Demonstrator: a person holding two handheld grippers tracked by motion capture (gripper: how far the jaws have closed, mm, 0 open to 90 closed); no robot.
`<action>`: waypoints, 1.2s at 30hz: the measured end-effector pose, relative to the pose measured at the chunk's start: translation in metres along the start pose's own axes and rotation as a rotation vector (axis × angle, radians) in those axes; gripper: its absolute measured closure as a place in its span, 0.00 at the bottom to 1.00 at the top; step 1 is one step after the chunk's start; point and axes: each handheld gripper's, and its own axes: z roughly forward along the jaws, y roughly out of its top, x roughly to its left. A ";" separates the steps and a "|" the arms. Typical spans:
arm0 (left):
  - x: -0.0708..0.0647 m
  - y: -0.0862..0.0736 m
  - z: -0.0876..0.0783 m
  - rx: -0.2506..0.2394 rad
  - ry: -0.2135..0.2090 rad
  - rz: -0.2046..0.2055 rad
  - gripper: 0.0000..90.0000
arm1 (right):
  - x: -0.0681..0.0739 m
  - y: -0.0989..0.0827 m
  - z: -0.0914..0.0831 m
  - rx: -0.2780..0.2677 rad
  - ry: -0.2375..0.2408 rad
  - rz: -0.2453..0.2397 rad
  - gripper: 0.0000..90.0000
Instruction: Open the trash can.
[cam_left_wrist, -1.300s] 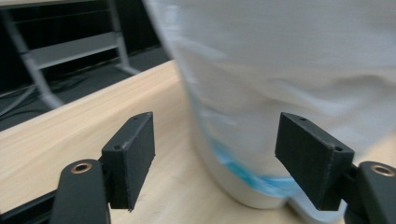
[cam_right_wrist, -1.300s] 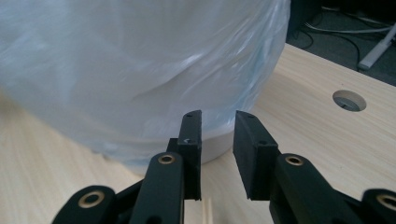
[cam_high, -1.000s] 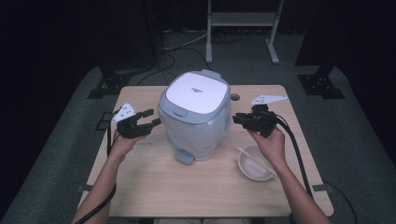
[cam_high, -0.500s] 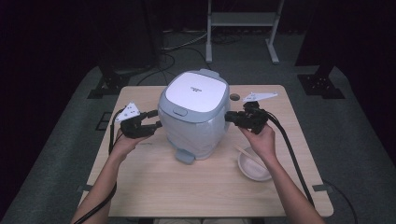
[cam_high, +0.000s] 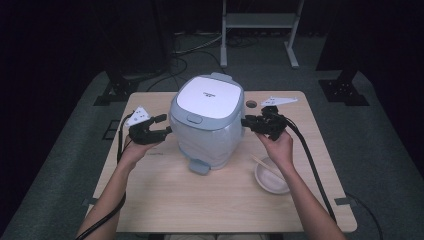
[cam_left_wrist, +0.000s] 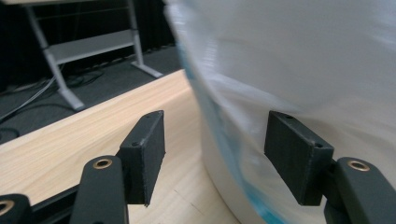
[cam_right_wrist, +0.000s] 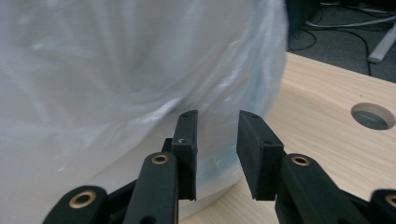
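Facing the person, rice cooker (cam_high: 207, 122) between both grippers

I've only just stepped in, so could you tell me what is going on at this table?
A person holds a gripper in each hand at either side of a rice cooker wrapped in clear plastic, in the middle of the wooden table. The left gripper has its jaws wide apart at the cooker's side; the right gripper has a narrower gap, its jaws right at the plastic. Neither has closed on anything. A small bowl with chopsticks sits near the right forearm.
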 end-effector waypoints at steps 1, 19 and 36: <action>0.000 0.001 0.002 0.000 -0.008 -0.002 0.43 | -0.001 0.000 0.000 -0.004 -0.002 0.005 0.75; -0.007 -0.005 -0.007 -0.030 -0.192 0.005 0.46 | -0.009 0.010 0.014 -0.015 0.029 0.016 0.77; -0.020 -0.007 -0.019 -0.016 -0.176 0.027 0.33 | -0.014 0.010 0.002 0.002 -0.016 -0.016 0.54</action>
